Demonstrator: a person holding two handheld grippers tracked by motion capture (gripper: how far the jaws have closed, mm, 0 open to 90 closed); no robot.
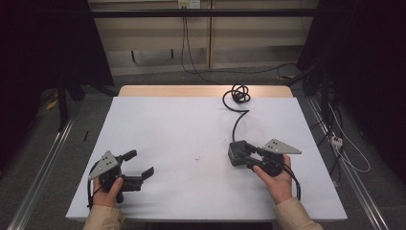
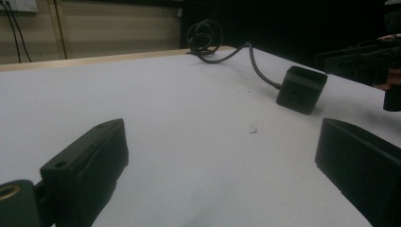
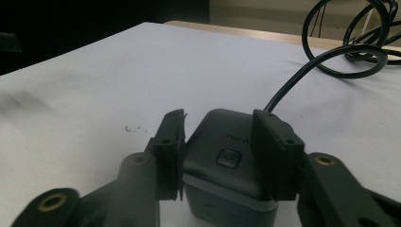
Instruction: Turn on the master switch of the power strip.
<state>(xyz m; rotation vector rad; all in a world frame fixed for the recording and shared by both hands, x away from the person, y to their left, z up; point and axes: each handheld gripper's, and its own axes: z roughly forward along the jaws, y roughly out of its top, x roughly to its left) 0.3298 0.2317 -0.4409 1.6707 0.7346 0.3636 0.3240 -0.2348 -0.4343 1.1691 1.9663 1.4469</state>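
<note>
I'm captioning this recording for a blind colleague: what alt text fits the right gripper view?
A black cube-shaped adapter with a square button on top sits on a white table between the right tool's two black jaws, which stand close on either side of it. Its black cable runs back to a loose coil near the table's far edge.

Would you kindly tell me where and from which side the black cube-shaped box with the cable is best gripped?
Grip the black box across its two flat, parallel side walls, coming level from the end opposite the cable. That end is free, and the right gripper already straddles the box there, fingers beside those walls. The top is rounded and carries a button, so it suits gripping less.
</note>
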